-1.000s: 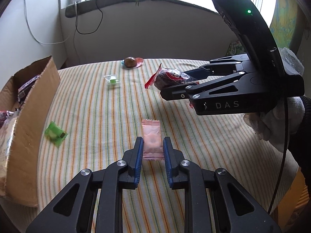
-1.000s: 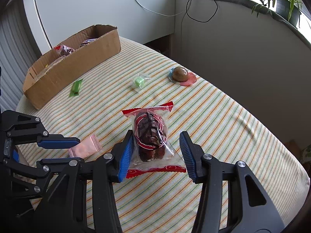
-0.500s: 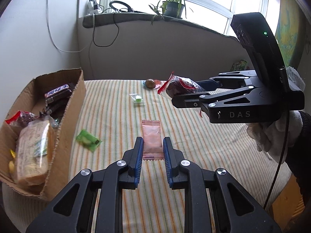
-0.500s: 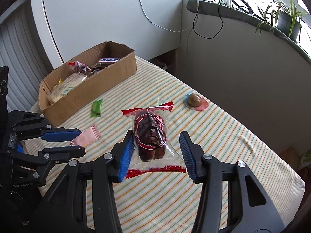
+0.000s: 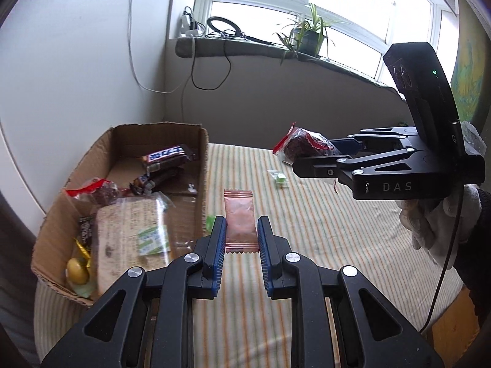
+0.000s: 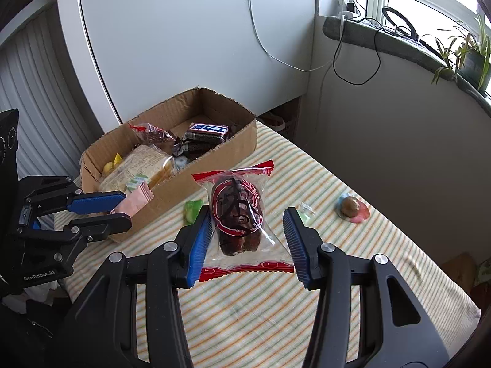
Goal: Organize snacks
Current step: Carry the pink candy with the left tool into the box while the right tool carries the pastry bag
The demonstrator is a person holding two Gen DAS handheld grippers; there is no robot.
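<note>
Beside the cardboard box (image 5: 129, 184), both grippers have come closer (box nearly reached): left gripper (image 5: 241, 239) fingers pinch the pink packet (image 5: 239, 217), right gripper (image 6: 248, 239) fingers hold the cake bag (image 6: 237, 211).

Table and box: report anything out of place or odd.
Three snacks lie loose on the striped table outside the cardboard box: a green candy, a clear-wrapped green sweet, and a brown sweet on an opened pink wrapper. Nothing looks spilled or torn.

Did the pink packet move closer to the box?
Yes. The left gripper has carried the pink packet up off the table, right beside the box.
</note>
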